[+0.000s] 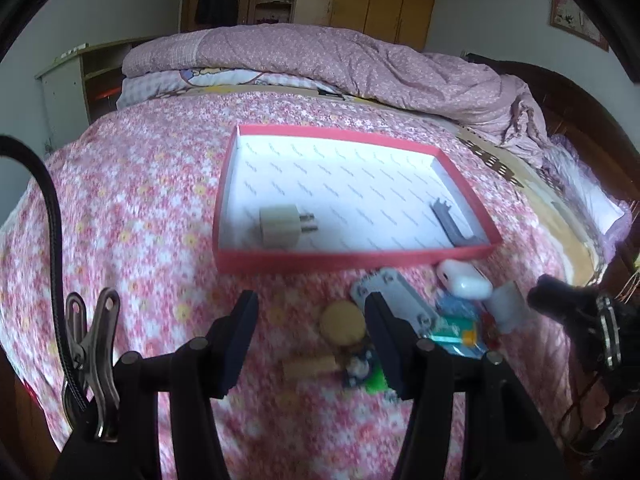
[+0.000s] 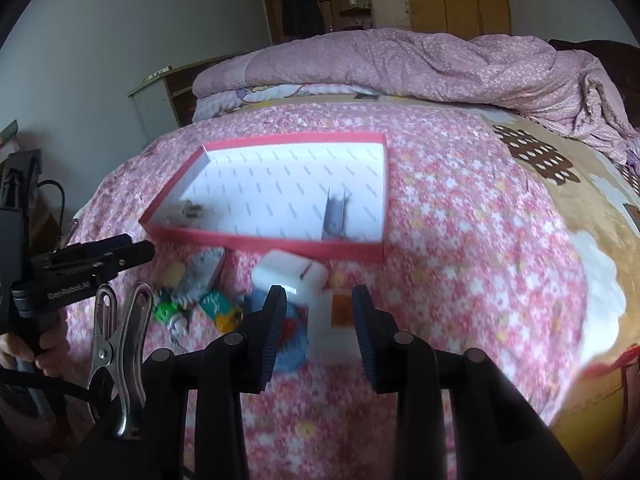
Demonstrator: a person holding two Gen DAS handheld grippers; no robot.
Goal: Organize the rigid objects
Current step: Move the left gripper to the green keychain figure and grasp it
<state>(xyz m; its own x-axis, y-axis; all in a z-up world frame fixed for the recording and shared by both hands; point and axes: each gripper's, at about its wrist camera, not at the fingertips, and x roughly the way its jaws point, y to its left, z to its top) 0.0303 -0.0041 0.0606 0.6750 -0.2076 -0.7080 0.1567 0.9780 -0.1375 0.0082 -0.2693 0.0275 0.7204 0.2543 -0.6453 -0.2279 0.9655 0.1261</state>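
Observation:
A red-rimmed tray (image 1: 340, 258) with a white floor lies on the flowered bedspread. A beige plug adapter (image 1: 280, 226) and a grey bracket (image 1: 452, 224) lie in it. In front of the tray is a scatter of small things: a white case (image 1: 464, 280), a grey plate (image 1: 394, 296), a round yellow disc (image 1: 342, 322), a wooden block (image 1: 312, 368) and a blue-green box (image 1: 460, 332). My left gripper (image 1: 311, 304) hovers open over this pile and holds nothing. My right gripper (image 2: 319, 296) is open above a white and orange block (image 2: 332, 320), which lies on the bed, pads clear of it.
A pink quilt (image 1: 360, 60) is heaped along the far side of the bed. A wardrobe and shelves stand at the back wall. In the right wrist view, the tray (image 2: 260, 242) sits left of centre and the left gripper (image 2: 132, 254) is at the left, held by a hand (image 2: 48, 350).

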